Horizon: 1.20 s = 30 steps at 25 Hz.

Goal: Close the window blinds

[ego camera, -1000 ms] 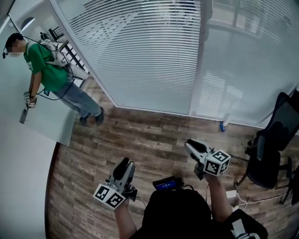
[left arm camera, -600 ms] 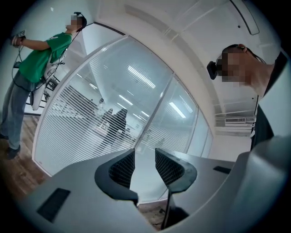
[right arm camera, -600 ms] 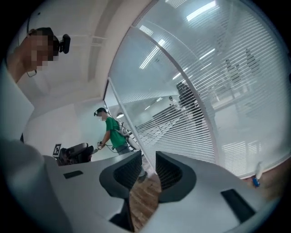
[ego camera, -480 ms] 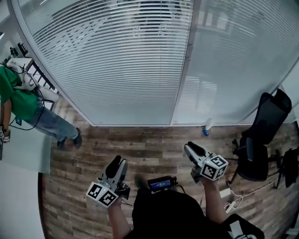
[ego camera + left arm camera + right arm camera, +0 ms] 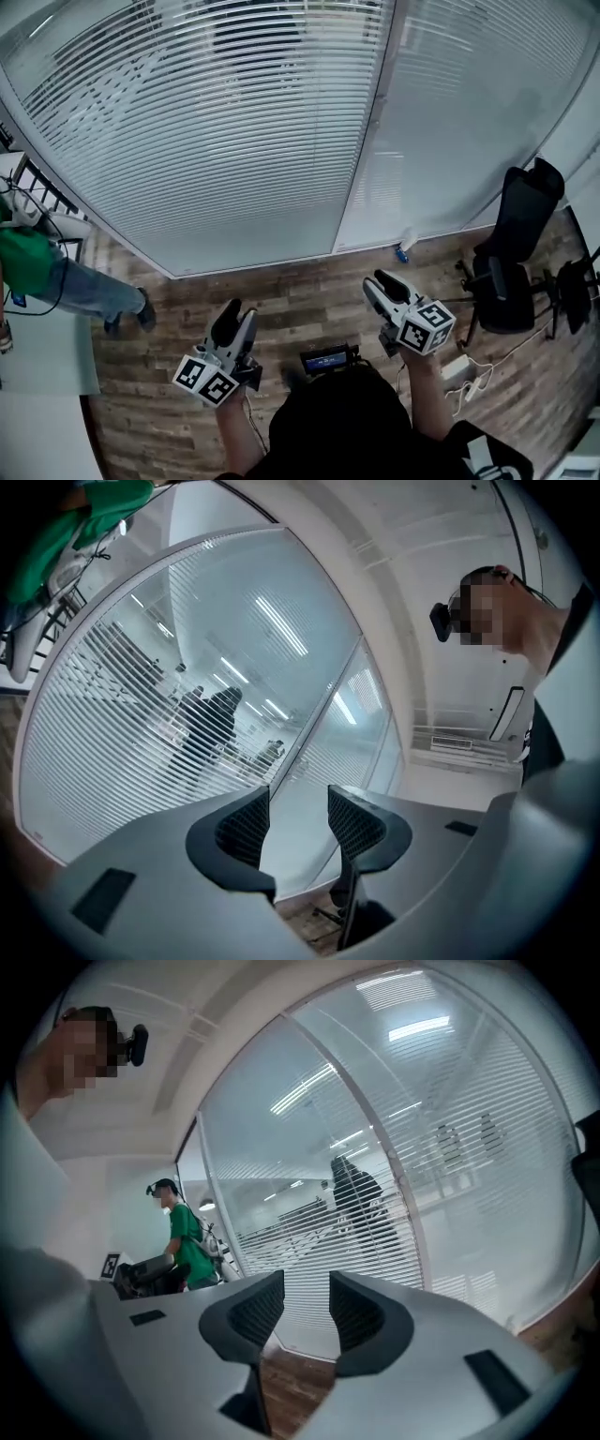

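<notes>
Both tongs are spread and empty: left tongs (image 5: 234,314) and right tongs (image 5: 377,283), with nothing between either pair of jaws. You hold them low over the floor (image 5: 300,281), well apart from the blinds (image 5: 206,122). The blinds lie at 12 o'clock from the left tongs and 11 o'clock from the right. Their slats run side to side, open enough to show figures behind. The post (image 5: 373,122) stands at 12 o'clock from the right tongs, judged the nearer pair. No cord or wand can be made out.
</notes>
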Each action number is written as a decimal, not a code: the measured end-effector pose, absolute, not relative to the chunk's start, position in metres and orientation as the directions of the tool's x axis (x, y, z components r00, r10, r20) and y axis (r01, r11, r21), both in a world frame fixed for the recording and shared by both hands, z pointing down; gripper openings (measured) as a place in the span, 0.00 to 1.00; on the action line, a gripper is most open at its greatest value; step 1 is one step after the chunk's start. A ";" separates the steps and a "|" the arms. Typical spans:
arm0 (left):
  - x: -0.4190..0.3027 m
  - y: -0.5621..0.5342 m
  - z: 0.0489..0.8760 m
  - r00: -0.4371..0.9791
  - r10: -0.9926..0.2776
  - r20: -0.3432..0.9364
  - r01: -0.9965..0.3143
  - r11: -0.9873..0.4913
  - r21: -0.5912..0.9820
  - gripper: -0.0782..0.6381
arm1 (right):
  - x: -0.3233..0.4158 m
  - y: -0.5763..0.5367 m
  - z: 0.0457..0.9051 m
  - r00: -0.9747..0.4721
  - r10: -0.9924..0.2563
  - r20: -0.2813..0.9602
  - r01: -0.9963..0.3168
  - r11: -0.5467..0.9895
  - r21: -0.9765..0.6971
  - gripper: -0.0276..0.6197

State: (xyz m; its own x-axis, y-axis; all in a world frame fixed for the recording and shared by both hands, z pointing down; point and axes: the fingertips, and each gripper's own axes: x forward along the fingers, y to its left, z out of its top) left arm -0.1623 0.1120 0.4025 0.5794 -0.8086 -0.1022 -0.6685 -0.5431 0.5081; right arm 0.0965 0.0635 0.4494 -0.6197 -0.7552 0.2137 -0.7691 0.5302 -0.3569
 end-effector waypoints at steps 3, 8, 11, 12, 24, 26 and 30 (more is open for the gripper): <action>-0.165 0.106 0.407 0.594 -0.799 -0.095 -0.653 -0.548 0.522 0.38 | 0.096 0.066 0.448 -0.595 -0.775 0.214 -0.789 0.512 -0.338 0.25; -0.165 0.087 0.416 0.623 -0.777 -0.086 -0.630 -0.564 0.533 0.38 | 0.092 0.056 0.453 -0.564 -0.795 0.223 -0.817 0.498 -0.291 0.25; -0.160 0.077 0.411 0.615 -0.785 -0.072 -0.651 -0.557 0.516 0.38 | 0.099 0.036 0.458 -0.566 -0.794 0.222 -0.815 0.498 -0.298 0.25; -0.161 0.070 0.410 0.608 -0.792 -0.065 -0.662 -0.550 0.509 0.38 | 0.098 0.024 0.459 -0.570 -0.792 0.219 -0.811 0.502 -0.300 0.25; -0.141 -0.023 0.362 0.545 -0.838 -0.017 -0.753 -0.499 0.429 0.38 | 0.125 -0.113 0.422 -0.622 -0.764 0.172 -0.777 0.575 -0.256 0.25; -0.140 -0.033 0.356 0.536 -0.844 -0.016 -0.765 -0.493 0.415 0.38 | 0.138 -0.129 0.419 -0.599 -0.784 0.161 -0.795 0.560 -0.233 0.25; -0.136 -0.039 0.359 0.534 -0.845 0.016 -0.776 -0.482 0.406 0.38 | 0.148 -0.139 0.428 -0.561 -0.811 0.169 -0.821 0.519 -0.237 0.25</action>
State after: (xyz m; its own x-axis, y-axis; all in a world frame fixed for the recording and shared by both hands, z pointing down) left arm -0.1359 -0.0386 0.3595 0.5338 -0.8454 0.0162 -0.7762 -0.4823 0.4060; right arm 0.1482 -0.1389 0.4279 -0.5606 -0.8106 0.1691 -0.8214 0.5186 -0.2374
